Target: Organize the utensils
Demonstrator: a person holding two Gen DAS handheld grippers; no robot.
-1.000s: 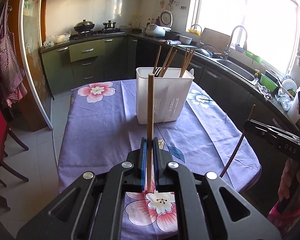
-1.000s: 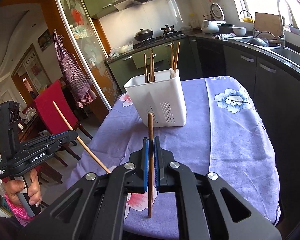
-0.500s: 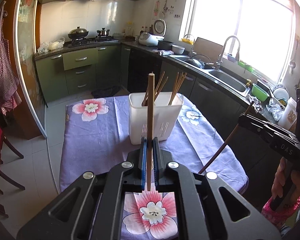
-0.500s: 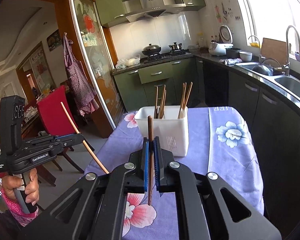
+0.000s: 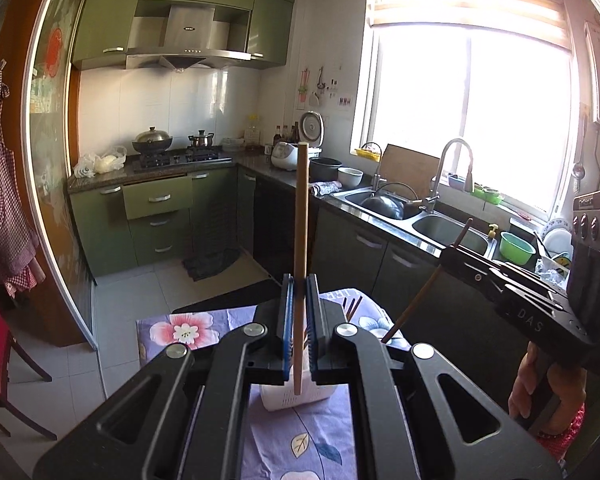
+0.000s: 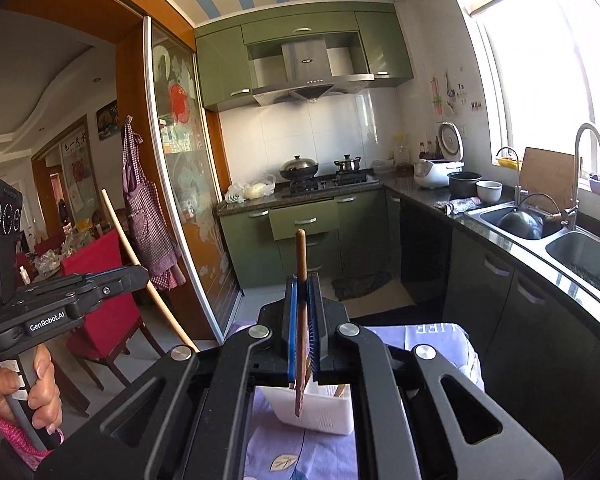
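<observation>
The left tool [image 5: 299,328] is clamped on a pale wooden chopstick [image 5: 301,240] that stands upright toward 12 o'clock. The right tool [image 6: 302,332] grips a darker brown wooden chopstick [image 6: 300,264], also upright. Below both, at 6 o'clock, sits the white perforated plastic utensil holder [image 6: 320,412] on the purple floral-clothed table [image 6: 300,456], with more chopsticks [image 5: 353,307] inside it.
</observation>
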